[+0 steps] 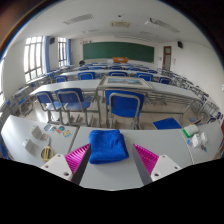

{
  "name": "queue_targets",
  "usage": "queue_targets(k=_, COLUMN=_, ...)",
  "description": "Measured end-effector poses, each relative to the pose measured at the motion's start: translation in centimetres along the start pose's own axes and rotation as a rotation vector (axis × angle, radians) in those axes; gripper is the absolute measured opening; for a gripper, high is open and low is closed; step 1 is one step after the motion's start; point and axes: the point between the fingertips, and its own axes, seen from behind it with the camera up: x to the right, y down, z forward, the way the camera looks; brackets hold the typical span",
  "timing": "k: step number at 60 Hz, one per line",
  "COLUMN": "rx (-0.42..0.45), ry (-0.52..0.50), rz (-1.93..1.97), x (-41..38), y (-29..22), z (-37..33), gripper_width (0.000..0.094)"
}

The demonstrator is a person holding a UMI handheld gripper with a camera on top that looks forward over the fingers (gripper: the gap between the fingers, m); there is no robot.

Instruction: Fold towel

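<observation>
A classroom: rows of desks (pixel 128 85) with blue chairs (pixel 124 105) face a green chalkboard (pixel 118 51) on the far wall, with windows (pixel 35 55) alongside.

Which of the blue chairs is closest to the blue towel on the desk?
The blue chair directly behind the folded blue towel, straight beyond the open gripper; the other chairs stand off to the left or farther back.

Towel (pixel 108 146) lies on desk (pixel 120 172) between the parted fingers of gripper (pixel 112 158), small items (pixel 48 138) to its left, chairs (pixel 124 104) behind, chalkboard (pixel 118 51) on far wall.
</observation>
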Motion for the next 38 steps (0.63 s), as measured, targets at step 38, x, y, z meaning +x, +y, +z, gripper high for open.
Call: queue_targets(k=38, rx=0.093, ry=0.080, rz=-0.047, x=-7.7, y=4.6, z=-24.8, gripper_width=0.0847)
